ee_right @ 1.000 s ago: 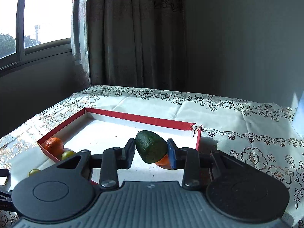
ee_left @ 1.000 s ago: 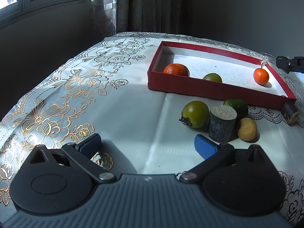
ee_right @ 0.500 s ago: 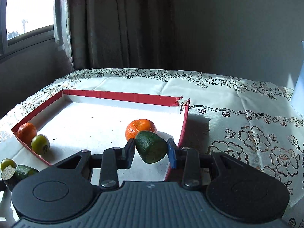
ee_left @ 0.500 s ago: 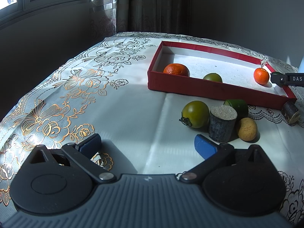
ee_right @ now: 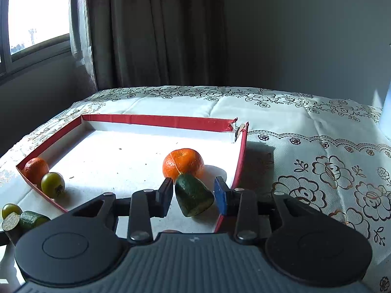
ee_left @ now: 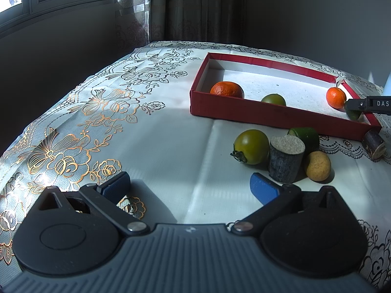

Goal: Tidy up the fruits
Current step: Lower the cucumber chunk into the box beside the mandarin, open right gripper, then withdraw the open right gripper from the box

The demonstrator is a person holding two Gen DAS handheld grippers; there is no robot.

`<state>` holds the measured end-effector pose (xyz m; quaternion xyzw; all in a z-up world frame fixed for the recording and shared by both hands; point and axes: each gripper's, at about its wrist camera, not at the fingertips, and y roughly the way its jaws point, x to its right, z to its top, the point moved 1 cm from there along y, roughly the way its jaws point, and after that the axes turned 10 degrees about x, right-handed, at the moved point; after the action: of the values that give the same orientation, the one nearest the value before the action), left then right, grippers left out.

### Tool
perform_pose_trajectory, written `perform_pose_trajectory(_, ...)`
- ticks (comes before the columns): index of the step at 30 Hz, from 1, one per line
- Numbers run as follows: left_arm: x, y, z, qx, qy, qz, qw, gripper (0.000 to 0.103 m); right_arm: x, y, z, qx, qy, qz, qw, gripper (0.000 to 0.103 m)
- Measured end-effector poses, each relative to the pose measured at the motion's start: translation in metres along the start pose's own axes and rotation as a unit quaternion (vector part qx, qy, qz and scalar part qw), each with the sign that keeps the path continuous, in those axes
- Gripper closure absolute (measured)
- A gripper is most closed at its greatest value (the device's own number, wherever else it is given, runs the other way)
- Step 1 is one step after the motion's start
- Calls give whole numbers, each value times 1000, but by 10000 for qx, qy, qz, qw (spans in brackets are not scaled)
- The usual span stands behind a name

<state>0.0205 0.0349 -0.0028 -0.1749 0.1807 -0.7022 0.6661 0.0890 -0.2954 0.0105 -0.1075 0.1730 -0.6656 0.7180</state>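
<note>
A red tray [ee_right: 156, 120] [ee_left: 268, 114] holds two oranges [ee_right: 183, 162] [ee_right: 36, 169] and a green fruit [ee_right: 52, 184]. My right gripper [ee_right: 193, 194] is open around a dark green avocado piece [ee_right: 194, 195], which rests on the tray floor by the near right corner, just in front of the orange. Both pads stand apart from it. In the left wrist view the avocado [ee_left: 353, 114] shows at the tray's right end. My left gripper [ee_left: 190, 186] is open and empty, low over the cloth, with a green tomato [ee_left: 251, 142] ahead to the right.
Outside the tray's front wall lie a grey cut cylinder [ee_left: 286, 158], a green cucumber piece [ee_left: 305, 135], a yellow fruit [ee_left: 317, 166] and a dark stub [ee_left: 374, 142]. The floral tablecloth [ee_left: 102, 122] spreads left. Window and curtain stand behind.
My right gripper lowered the avocado piece into the tray beside the orange and opened, letting it go. My left gripper has not moved.
</note>
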Motion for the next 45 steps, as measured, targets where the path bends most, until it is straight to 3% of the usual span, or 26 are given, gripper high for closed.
perform_pose_trajectory(6, 0, 0, 0, 0, -2, -2, 10000, 0, -5, -25, 4, 34, 9, 56, 10000, 53)
perform_pose_trajectory(8, 0, 0, 0, 2, -3, -4, 10000, 0, -11, -40, 1, 57, -171, -90, 9998, 30)
perform_pose_trajectory(9, 0, 0, 0, 3, -6, -5, 10000, 0, -13, -49, -2, 114, -274, -223, 9993, 26)
perform_pose_trajectory(14, 0, 0, 0, 3, -7, -8, 10000, 0, 1, -90, -24, 170, -18, -440, 9989, 25)
perform_pose_trajectory(21, 0, 0, 0, 2, -5, -8, 10000, 0, 24, -106, -56, -234, 314, -746, 9964, 25)
perform_pose_trajectory(23, 0, 0, 0, 0, 9, 16, 10000, 0, 25, -103, -57, -356, 334, -762, 9959, 8)
perform_pose_trajectory(24, 1, 0, 0, 0, 13, 23, 10000, 0, 22, -99, -58, -499, 236, -787, 9954, 5)
perform_pose_trajectory(27, 0, -1, 0, 7, 11, 18, 10000, 0, 11, -94, -60, -615, -114, -985, 9932, 0)
perform_pose_trajectory(30, 0, -3, 0, 25, 2, -31, 10000, 0, 16, -95, -60, -630, 7, -934, 9936, 0)
perform_pose_trajectory(37, 10, -28, -5, 463, -154, -574, 9972, 0, 15, -95, -60, -638, -13, -937, 9936, 0)
perform_pose_trajectory(39, 23, -35, -5, 606, -1, -672, 9959, 0, 15, -95, -60, -639, -13, -937, 9936, 0)
perform_pose_trajectory(43, 49, -35, -1, 664, 420, -725, 9943, 16, 15, -95, -60, -638, -8, -934, 9936, 0)
perform_pose_trajectory(45, 56, -31, 0, 579, 435, -786, 9943, 17, 15, -95, -60, -636, -4, -932, 9936, 0)
